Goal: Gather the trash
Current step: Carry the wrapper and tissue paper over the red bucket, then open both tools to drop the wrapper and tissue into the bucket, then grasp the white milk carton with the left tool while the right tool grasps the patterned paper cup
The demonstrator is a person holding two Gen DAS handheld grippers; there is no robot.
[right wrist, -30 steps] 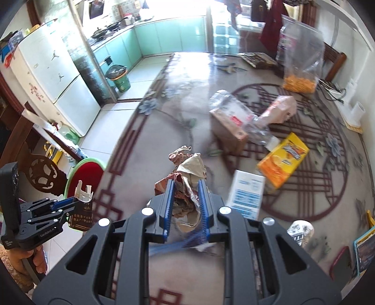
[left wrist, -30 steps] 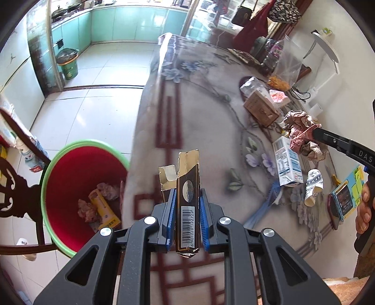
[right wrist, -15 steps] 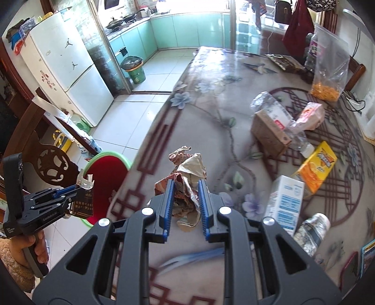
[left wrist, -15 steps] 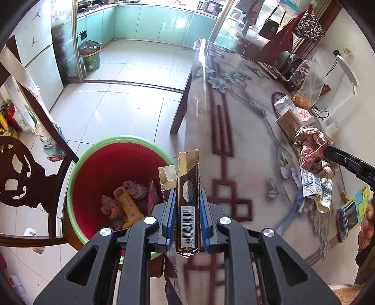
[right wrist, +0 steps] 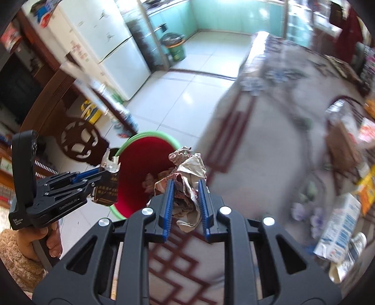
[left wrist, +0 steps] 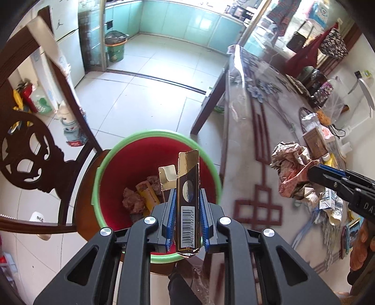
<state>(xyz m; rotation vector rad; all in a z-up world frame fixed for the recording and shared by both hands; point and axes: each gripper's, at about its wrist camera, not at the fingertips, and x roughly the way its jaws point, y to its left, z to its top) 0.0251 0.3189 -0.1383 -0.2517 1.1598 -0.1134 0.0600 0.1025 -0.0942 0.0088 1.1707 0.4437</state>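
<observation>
Left gripper [left wrist: 187, 211] pinching upright cigarette box [left wrist: 188, 199] sits over red bin [left wrist: 110, 178] at frame centre; right gripper [right wrist: 186, 206] clamps crumpled wrapper [right wrist: 187, 173], bin upper-left.

pale glossy floor tiles [left wrist: 145, 77] run from my feet to teal kitchen cabinets [left wrist: 187, 21] along the far wall, bright with daylight. a white fridge [right wrist: 103, 44] stands on the left, a small green bin [left wrist: 115, 48] near it. beside me a dark carved wooden chair [left wrist: 30, 154], and the long table [left wrist: 248, 145] with its flowered, red-patterned cover.
</observation>
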